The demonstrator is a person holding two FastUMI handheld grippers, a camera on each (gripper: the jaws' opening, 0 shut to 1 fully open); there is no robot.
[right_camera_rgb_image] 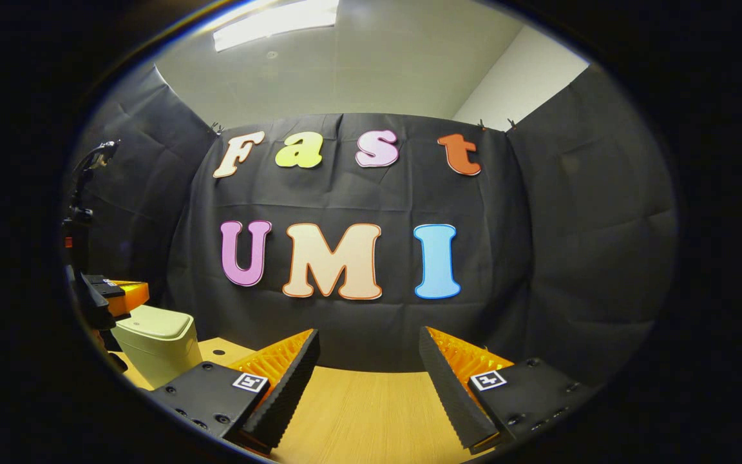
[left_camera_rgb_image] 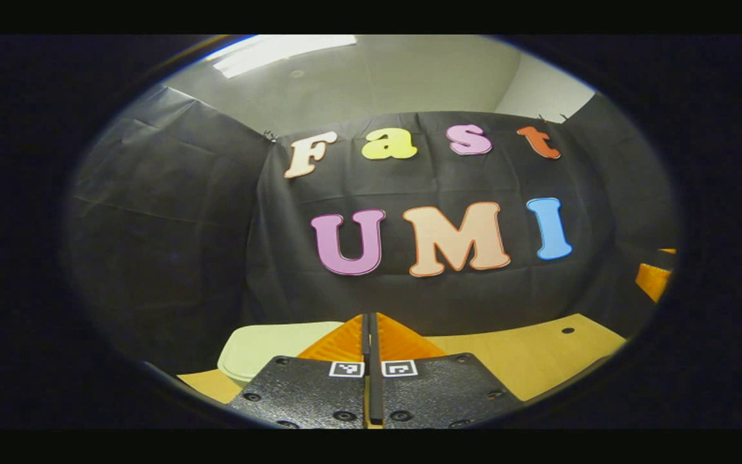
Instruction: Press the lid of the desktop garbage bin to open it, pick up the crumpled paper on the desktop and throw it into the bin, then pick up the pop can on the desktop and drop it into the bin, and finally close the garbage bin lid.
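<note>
Left gripper view: the left gripper is sitting closed w/ nothing in it — its two fingers are meeting in a thin line at bottom centre. Just past them, slightly left, the pale cream plastic desktop garbage bin is standing on the light wooden desktop, lid down and flat. At the far right edge a bit of the other gripper is peeking in.

Right gripper view: the right gripper is hanging wide open above bare wood, fingers spread and gripping nothing. The bin is showing at the far left, lid seated, w/ the left gripper hovering just above it — I can't tell whether it is touching. Crumpled paper and pop can: I can't place either from here.

Judgement: the lid looks unopened, so the press is prob. the step in hand. To do it well — keep the left fingers closed so they are acting as one blunt tip, come straight down on the lid rather than at a slant so the light bin isn't sliding or tipping, then lift clear so the lid can spring up. Keep the right gripper open, ready for the paper.
</note>
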